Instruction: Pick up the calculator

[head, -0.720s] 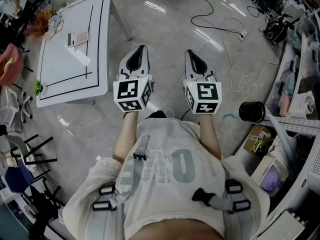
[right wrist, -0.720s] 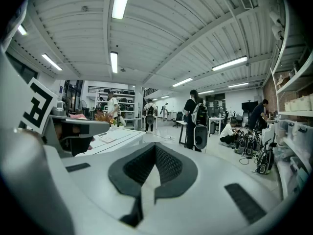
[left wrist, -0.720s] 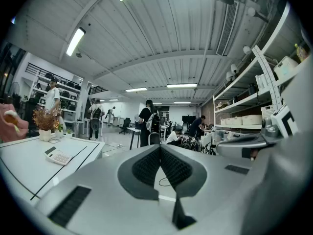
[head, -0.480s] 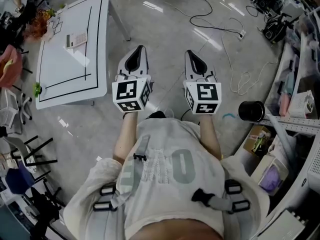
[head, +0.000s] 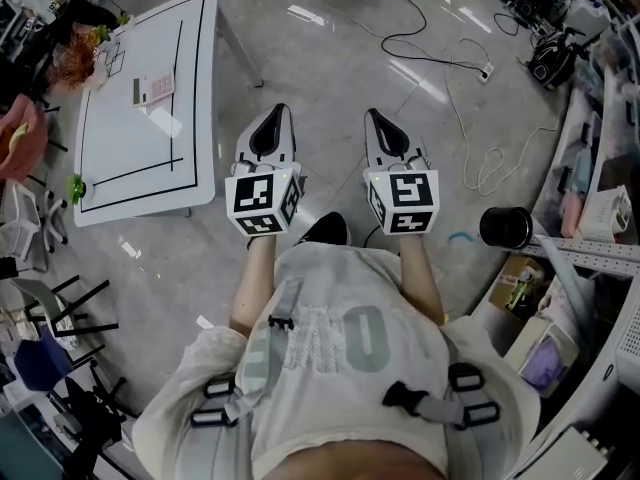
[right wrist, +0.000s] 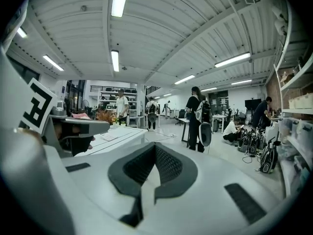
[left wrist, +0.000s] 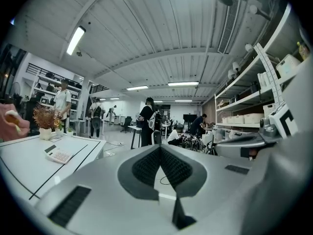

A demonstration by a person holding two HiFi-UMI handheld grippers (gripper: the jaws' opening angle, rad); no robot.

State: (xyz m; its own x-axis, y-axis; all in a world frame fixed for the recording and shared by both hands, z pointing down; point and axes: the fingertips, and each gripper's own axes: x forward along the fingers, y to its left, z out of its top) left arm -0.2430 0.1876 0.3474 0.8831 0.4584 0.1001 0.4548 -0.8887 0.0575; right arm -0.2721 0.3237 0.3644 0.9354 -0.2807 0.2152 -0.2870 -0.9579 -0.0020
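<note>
The calculator (head: 153, 89) is a small white and pink one, lying on the white table (head: 120, 158) at the far left of the head view. It also shows low at the left of the left gripper view, as the calculator (left wrist: 59, 155). My left gripper (head: 272, 116) and right gripper (head: 378, 118) are held side by side over the bare floor, well to the right of the table and far from the calculator. Both are shut with nothing between their pads, as seen on the left gripper (left wrist: 160, 148) and the right gripper (right wrist: 155, 148). Both point roughly level into the room.
A pot of dried flowers (head: 76, 56) and a pink object (head: 20, 133) stand by the table's far side. Cables (head: 440, 63) trail over the floor ahead. A black cup (head: 503, 226) and cluttered shelves (head: 600, 218) are at the right. Several people (left wrist: 148, 126) stand further off.
The head view has shifted a little, so the table sits slightly lower and nearer. A dark shoe shows more below the grippers. Both grippers stay shut and side by side.
</note>
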